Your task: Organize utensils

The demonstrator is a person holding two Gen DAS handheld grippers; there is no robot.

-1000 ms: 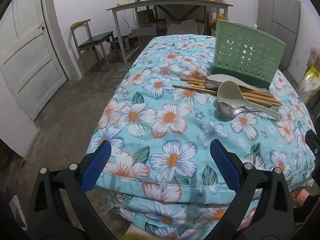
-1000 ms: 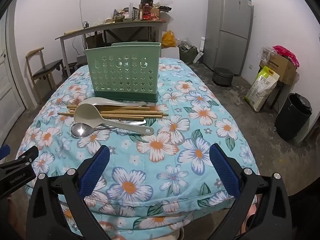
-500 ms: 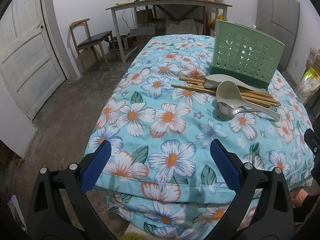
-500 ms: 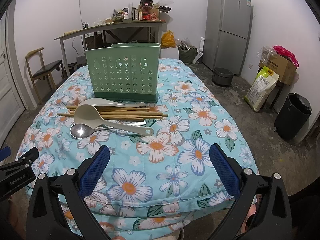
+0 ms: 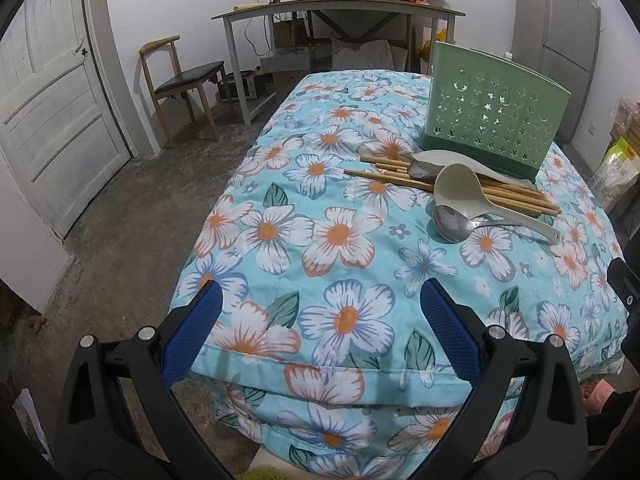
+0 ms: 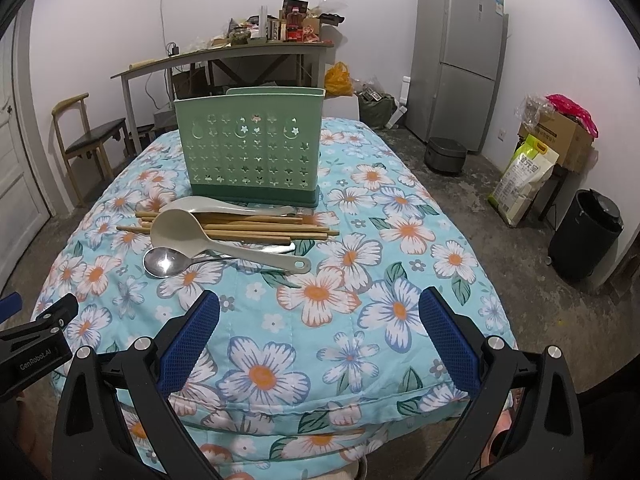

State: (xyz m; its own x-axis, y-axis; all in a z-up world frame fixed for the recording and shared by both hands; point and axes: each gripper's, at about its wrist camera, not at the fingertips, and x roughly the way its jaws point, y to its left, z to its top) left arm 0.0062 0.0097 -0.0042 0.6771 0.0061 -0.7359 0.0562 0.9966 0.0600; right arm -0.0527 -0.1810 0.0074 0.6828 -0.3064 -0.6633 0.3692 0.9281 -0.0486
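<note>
A green perforated utensil holder (image 6: 250, 154) stands upright on the floral-covered table (image 6: 352, 344); it also shows in the left wrist view (image 5: 494, 110). In front of it lie several wooden chopsticks (image 6: 240, 226), a beige ladle (image 6: 188, 230), a second beige spoon (image 6: 200, 203) and a metal spoon (image 6: 164, 262). The pile also shows in the left wrist view: ladle (image 5: 460, 190), metal spoon (image 5: 452, 222), chopsticks (image 5: 516, 198). My left gripper (image 5: 318, 332) and right gripper (image 6: 318, 330) are open and empty, near the table's front edge.
A grey table (image 6: 224, 54) piled with items stands at the back, a wooden chair (image 5: 180, 76) and a white door (image 5: 44, 96) to the left. A fridge (image 6: 460, 56), a black bin (image 6: 584, 234), a sack and boxes stand to the right.
Both grippers have drifted slightly nearer the table; the utensils and holder have not moved. Both stay open.
</note>
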